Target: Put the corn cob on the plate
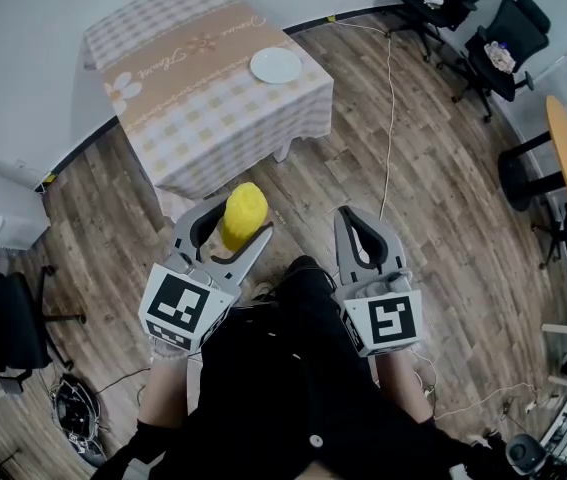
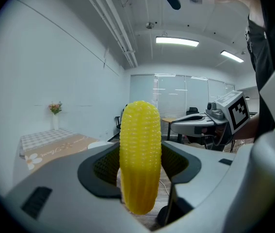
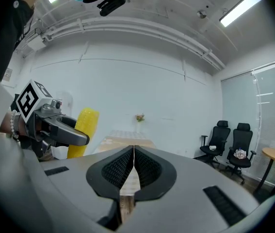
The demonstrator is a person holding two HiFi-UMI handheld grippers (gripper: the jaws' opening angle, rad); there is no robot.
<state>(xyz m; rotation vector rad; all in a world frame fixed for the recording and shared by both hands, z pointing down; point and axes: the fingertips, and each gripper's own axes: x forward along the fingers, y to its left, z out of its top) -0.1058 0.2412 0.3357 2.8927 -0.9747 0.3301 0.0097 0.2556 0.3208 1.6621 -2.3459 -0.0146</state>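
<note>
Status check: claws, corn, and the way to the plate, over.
Left claw shut on corn. Right claw shut, empty. Plate bare on table ahead, corn not yet there. Nothing seen in the way.

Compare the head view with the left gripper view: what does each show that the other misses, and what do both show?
Only the head view shows the cable trailing over the floor and the marker cube on the left hand-held gripper. Only the left gripper view shows the ceiling lights and the flower vase. Both show the corn cob clamped upright between that gripper's jaws, and the checked table.
</note>
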